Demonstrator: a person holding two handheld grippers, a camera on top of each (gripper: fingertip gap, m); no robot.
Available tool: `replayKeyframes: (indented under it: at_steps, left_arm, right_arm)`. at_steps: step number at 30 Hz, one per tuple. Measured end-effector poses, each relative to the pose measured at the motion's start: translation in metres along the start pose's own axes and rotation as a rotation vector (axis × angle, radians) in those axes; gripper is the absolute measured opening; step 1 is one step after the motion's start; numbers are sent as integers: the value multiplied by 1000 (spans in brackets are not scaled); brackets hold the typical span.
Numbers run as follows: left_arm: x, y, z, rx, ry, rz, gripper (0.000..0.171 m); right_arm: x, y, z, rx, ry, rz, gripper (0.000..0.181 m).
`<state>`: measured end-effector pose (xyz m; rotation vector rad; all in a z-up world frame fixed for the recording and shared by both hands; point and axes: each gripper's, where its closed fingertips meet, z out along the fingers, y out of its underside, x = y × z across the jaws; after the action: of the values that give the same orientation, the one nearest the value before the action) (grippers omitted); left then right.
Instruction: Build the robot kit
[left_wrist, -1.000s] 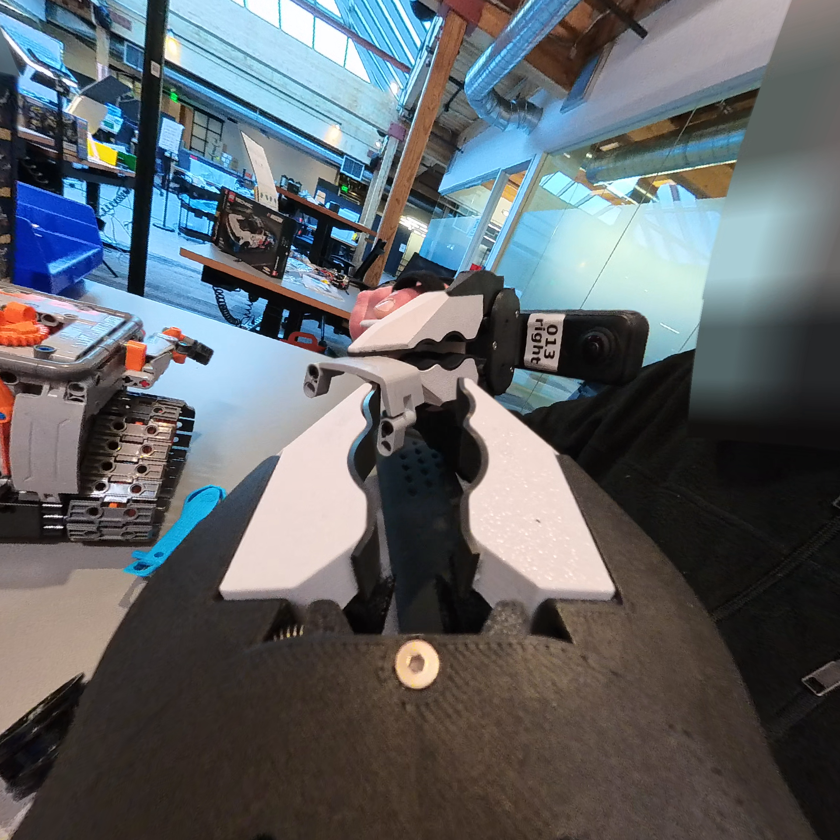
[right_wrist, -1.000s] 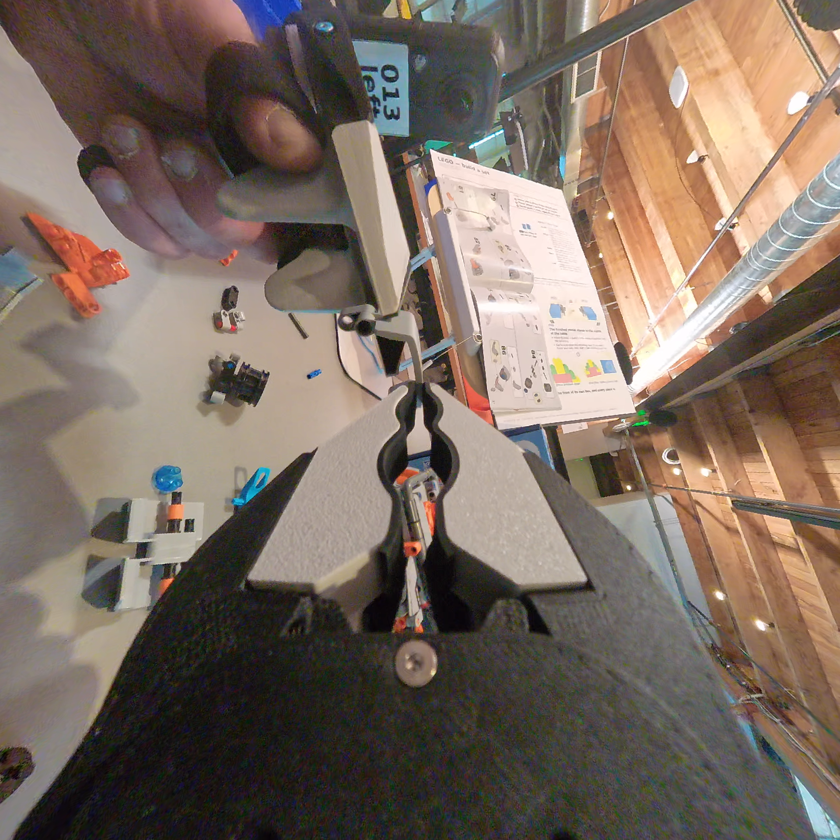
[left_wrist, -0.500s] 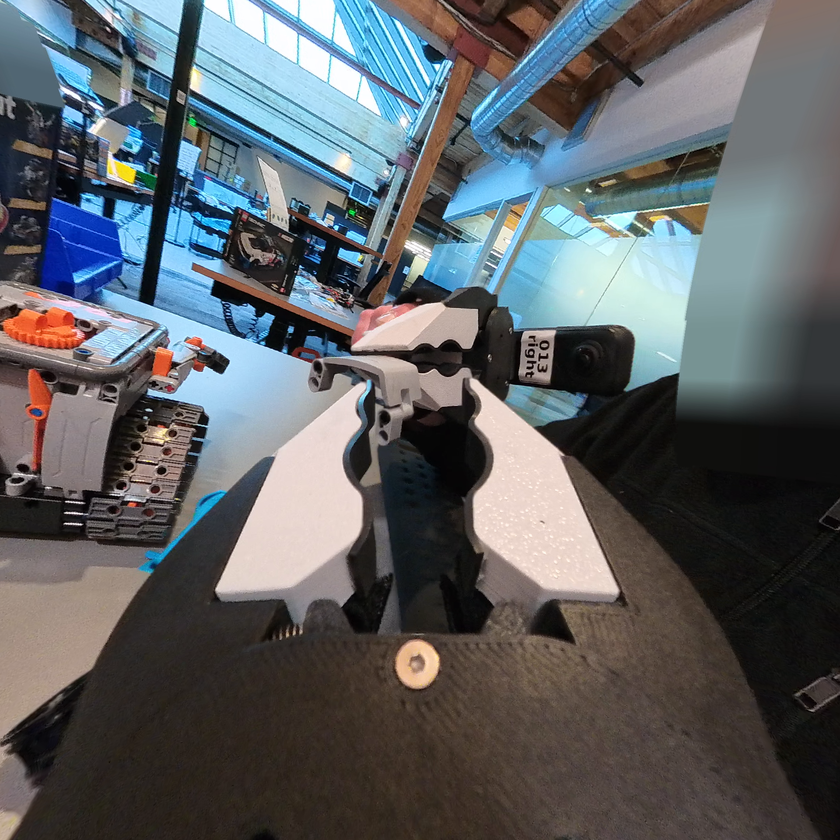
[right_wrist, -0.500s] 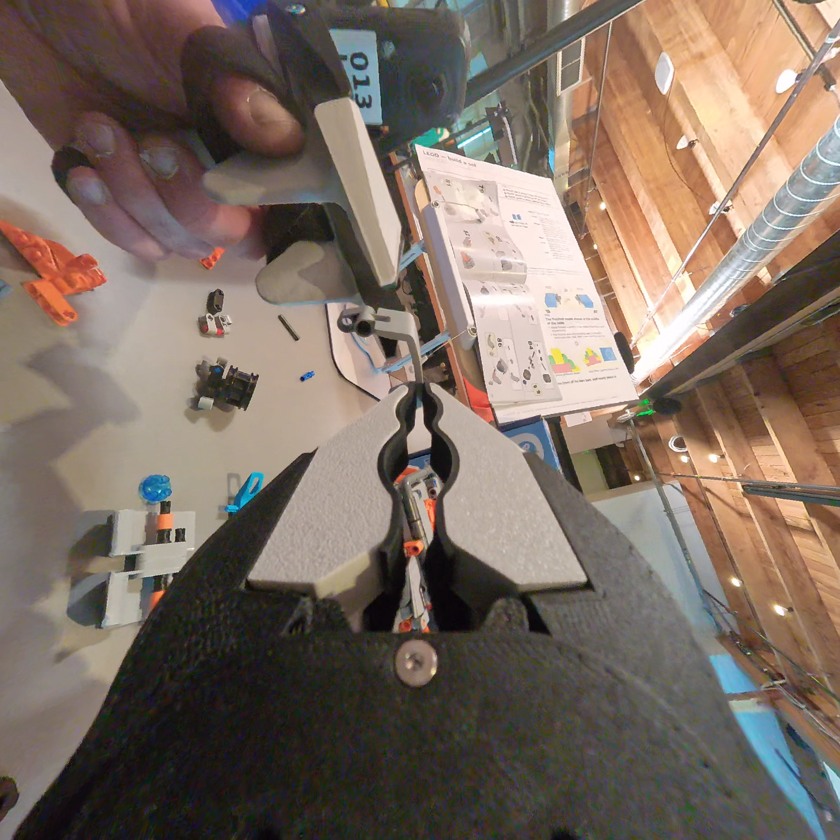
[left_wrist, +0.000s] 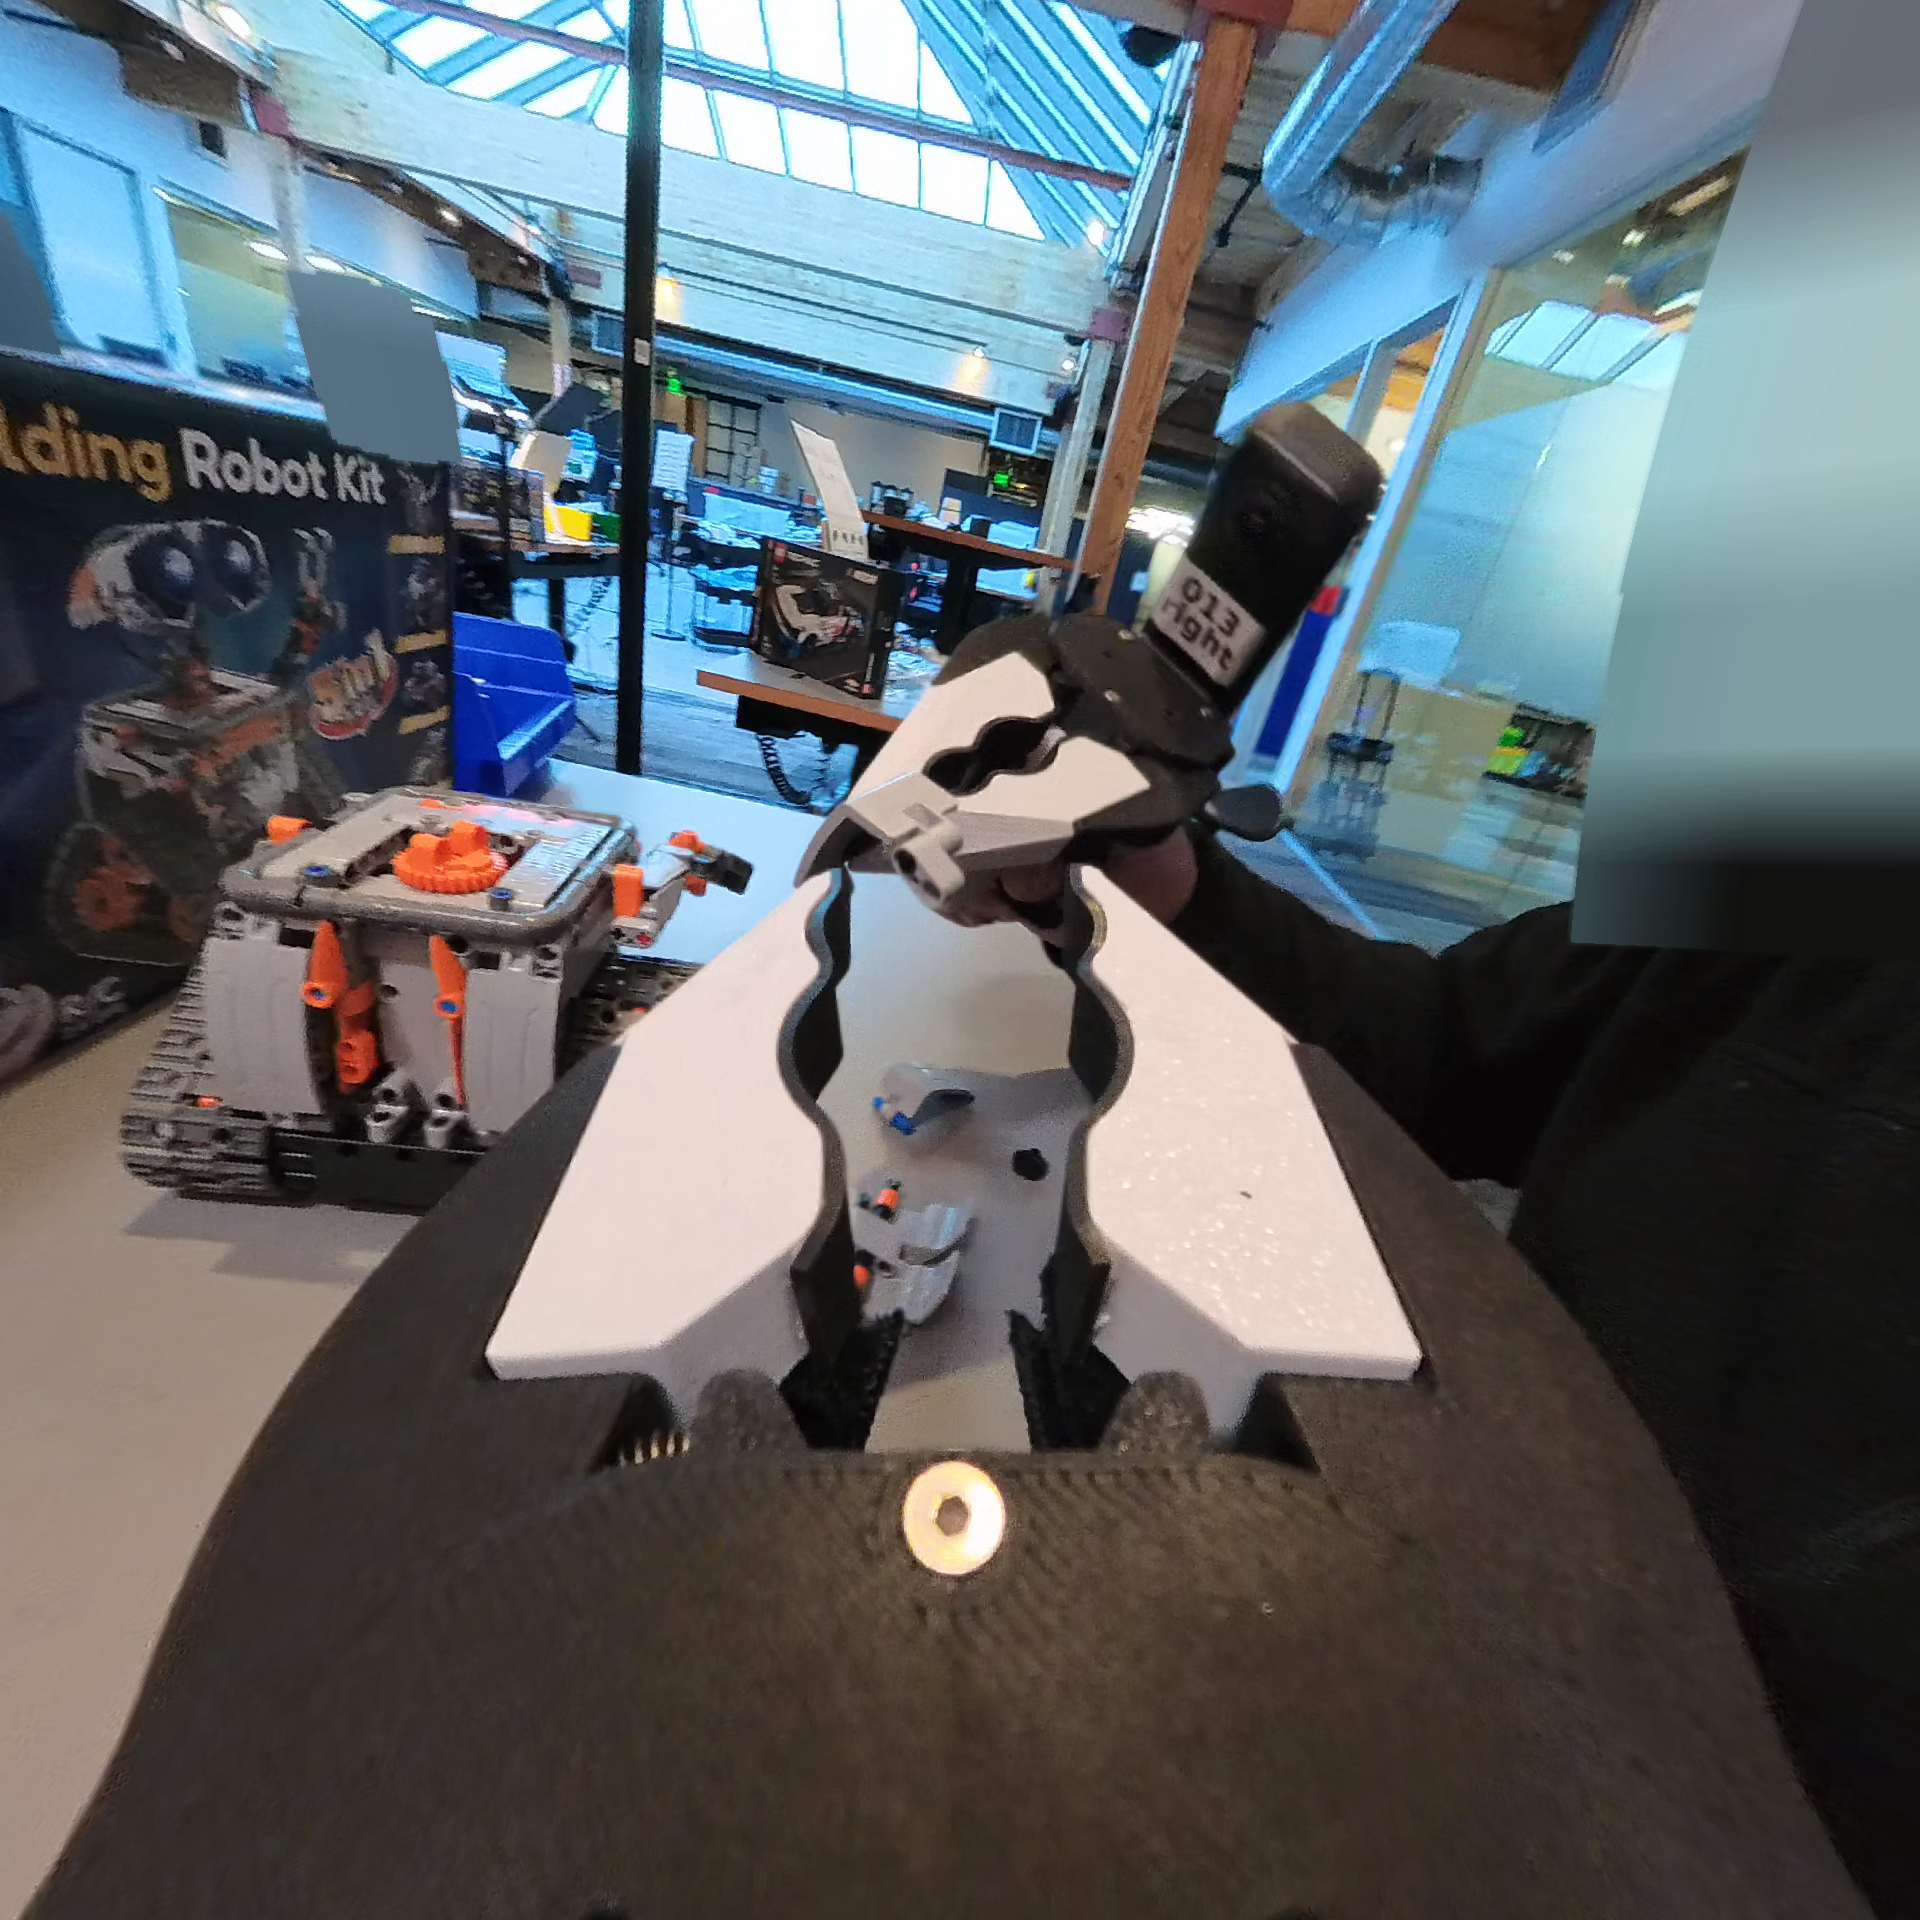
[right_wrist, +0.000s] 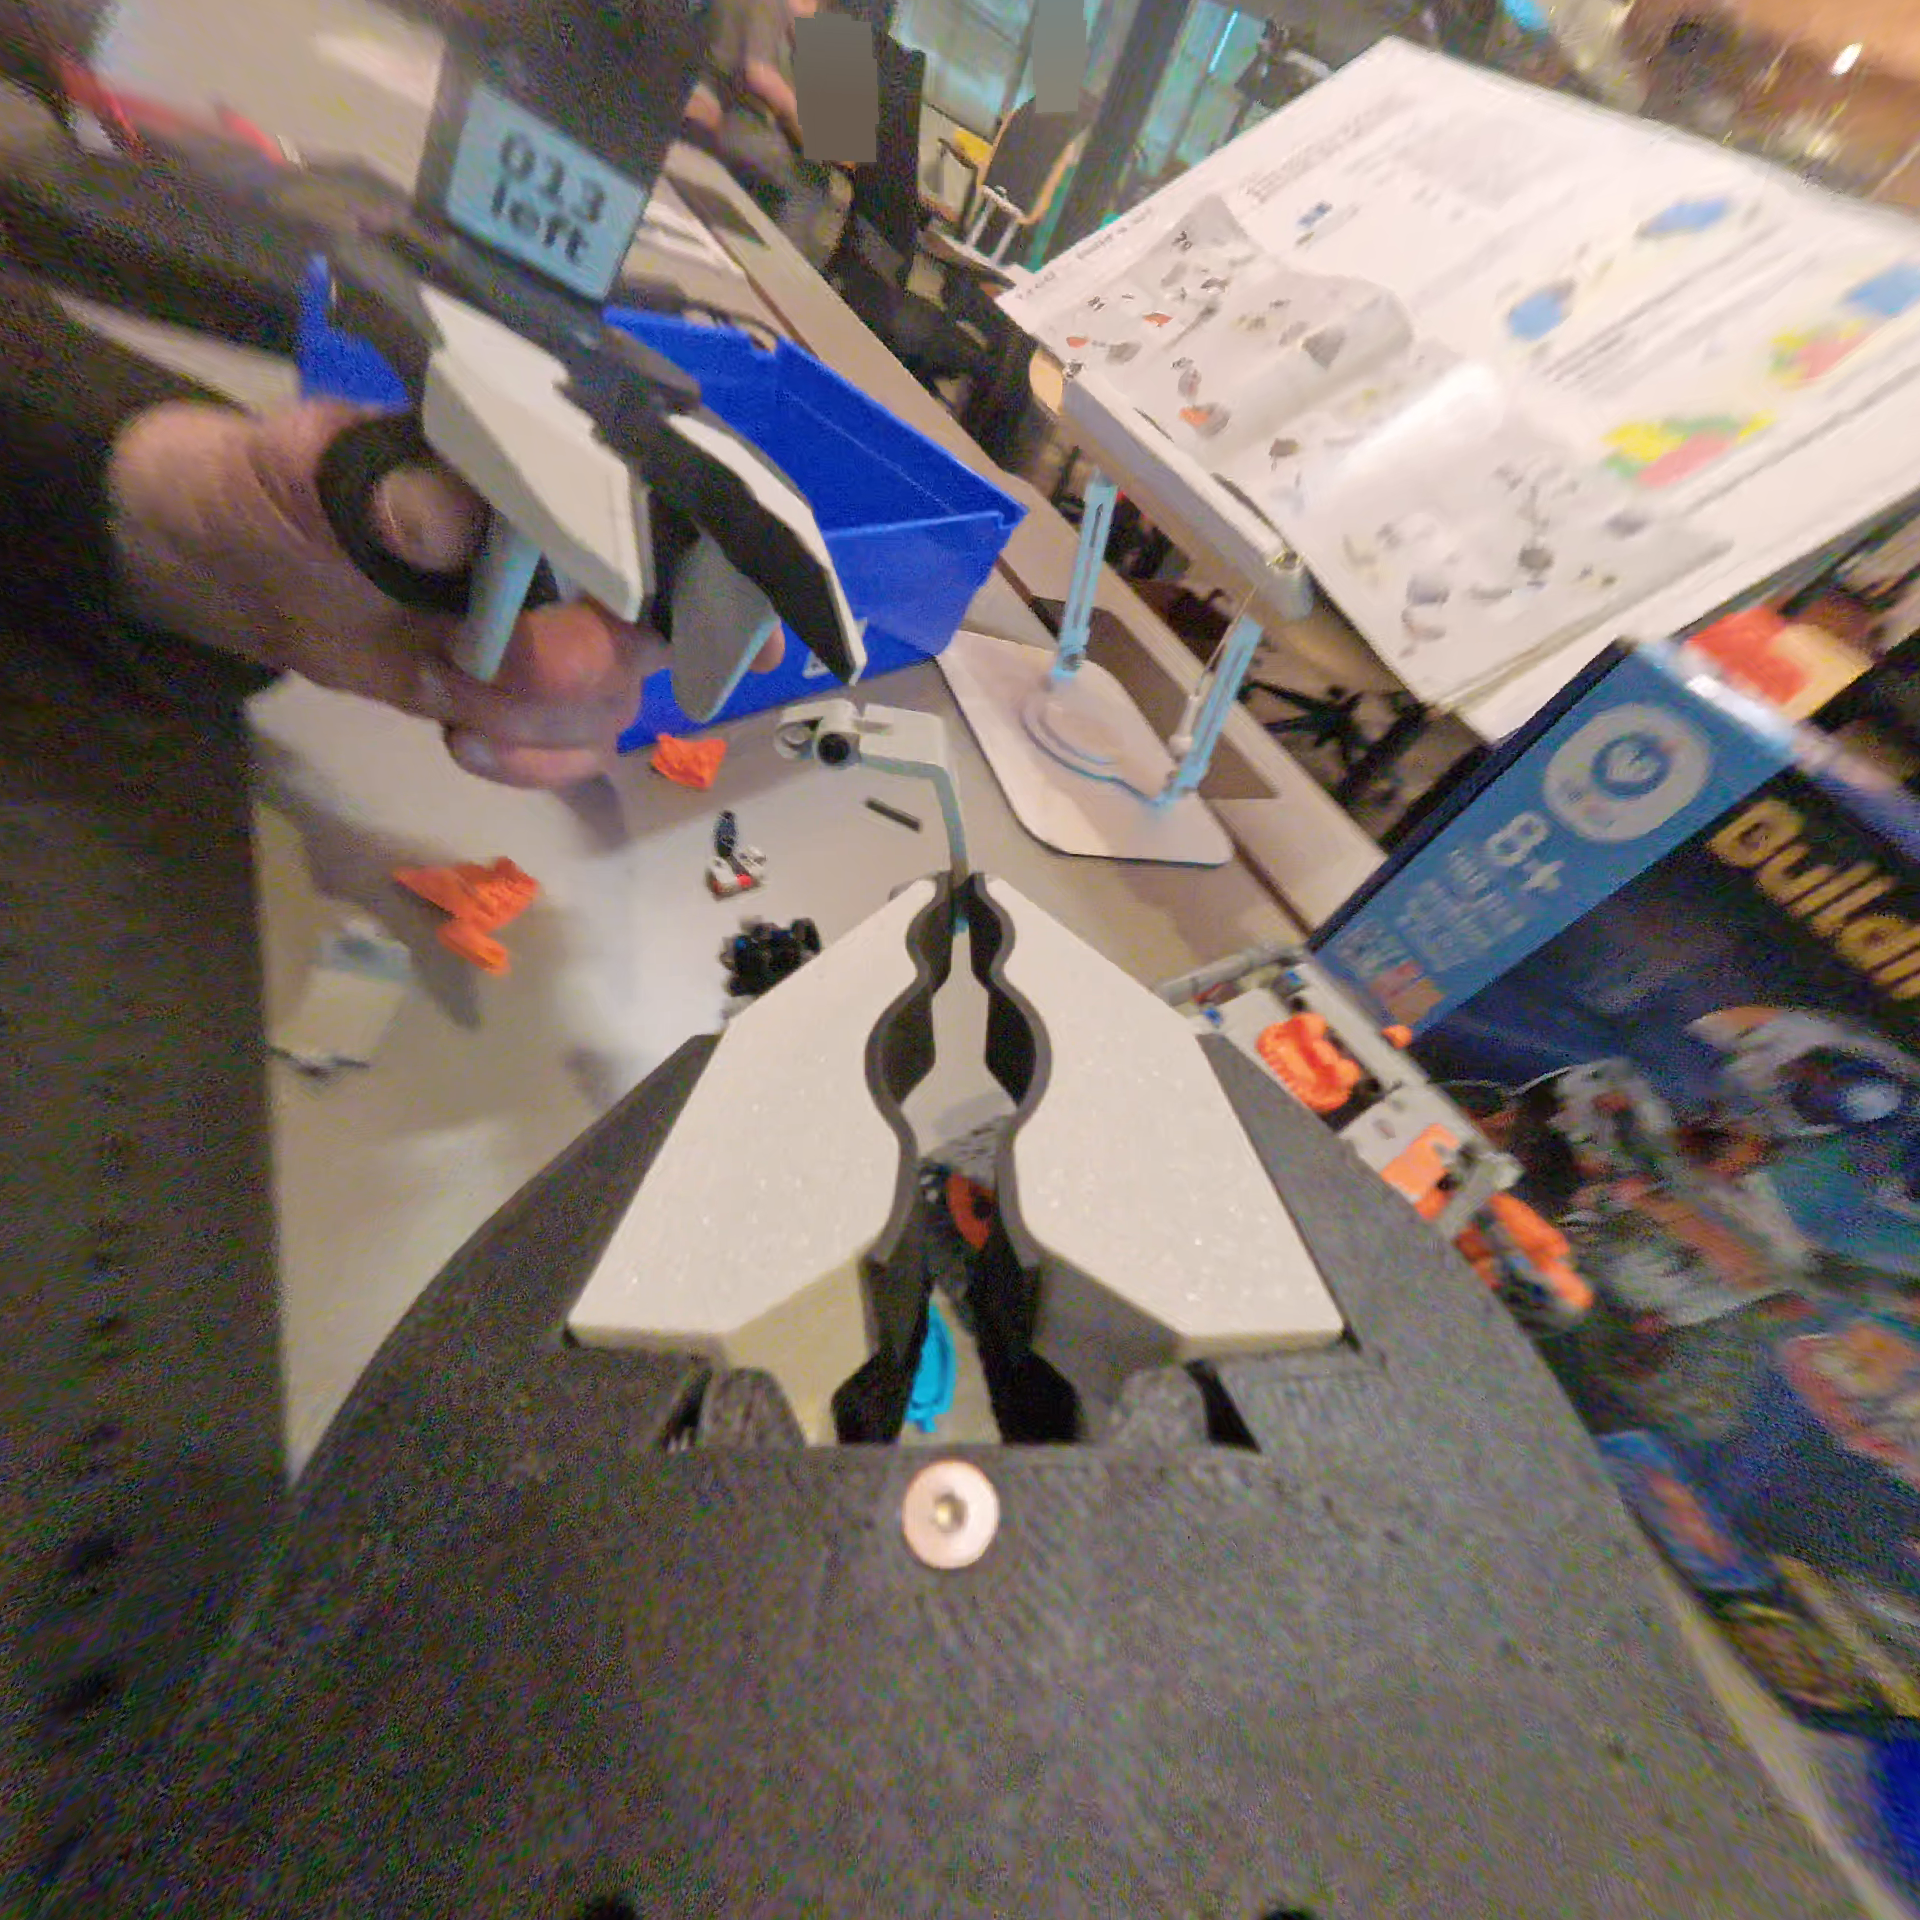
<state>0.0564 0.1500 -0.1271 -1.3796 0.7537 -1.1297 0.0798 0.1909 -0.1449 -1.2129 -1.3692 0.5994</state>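
Observation:
My right gripper (right_wrist: 958, 894) is shut on the thin stem of a grey bent brick piece (right_wrist: 883, 743), whose pin-hole head sticks out ahead. In the left wrist view the right gripper (left_wrist: 868, 826) holds that piece (left_wrist: 935, 847) just above and beyond my left fingertips. My left gripper (left_wrist: 956, 894) is open and empty; it also shows at upper left in the right wrist view (right_wrist: 727, 644), held by a hand. Through its gap I see two small grey parts (left_wrist: 920, 1101) (left_wrist: 914, 1247) on the table. A grey and orange tracked robot model (left_wrist: 416, 966) stands to the left.
The kit's dark box (left_wrist: 208, 644) stands behind the model. A blue bin (right_wrist: 852, 468), an instruction booklet on a stand (right_wrist: 1455, 312), orange pieces (right_wrist: 473, 899) and a small black part (right_wrist: 769, 951) lie on the grey table (right_wrist: 416, 1143). A person's dark sleeve (left_wrist: 1558, 1039) is at right. The gap from one gripper's tips to the other's is roughly 6 cm.
My left gripper has opened and let go of the grey bent piece; the right gripper keeps it. Both grippers have swung and tilted, so the table and model now show more.

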Motion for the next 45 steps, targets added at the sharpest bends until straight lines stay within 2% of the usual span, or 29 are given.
replayKeyframes:
  at_steps: [2,7,11,16,23,35,39,45]
  left_arm:
    - [-2,-1,2,-15,-31,69,39]
    - [-9,5,10,-88,-106,240,37]
    - [-11,16,22,-154,-119,318,37]
    - [-10,22,34,-170,-111,341,24]
    - [-10,23,38,-145,-93,321,18]
    - [0,23,39,-199,-142,635,16]
    - [-4,22,37,-232,-202,752,11]
    - [-4,21,37,-240,-232,811,9]
  right_arm:
    - [2,0,-2,54,-76,167,0]
    - [-9,8,-1,82,-324,522,1]
    - [-19,8,-1,97,-444,652,0]
    - [-29,9,0,75,-509,713,0]
    - [-31,12,-5,69,-556,773,0]
    - [-32,22,-6,31,-574,804,0]
    - [-33,21,-6,34,-576,810,0]
    - [-34,20,-6,47,-581,808,0]
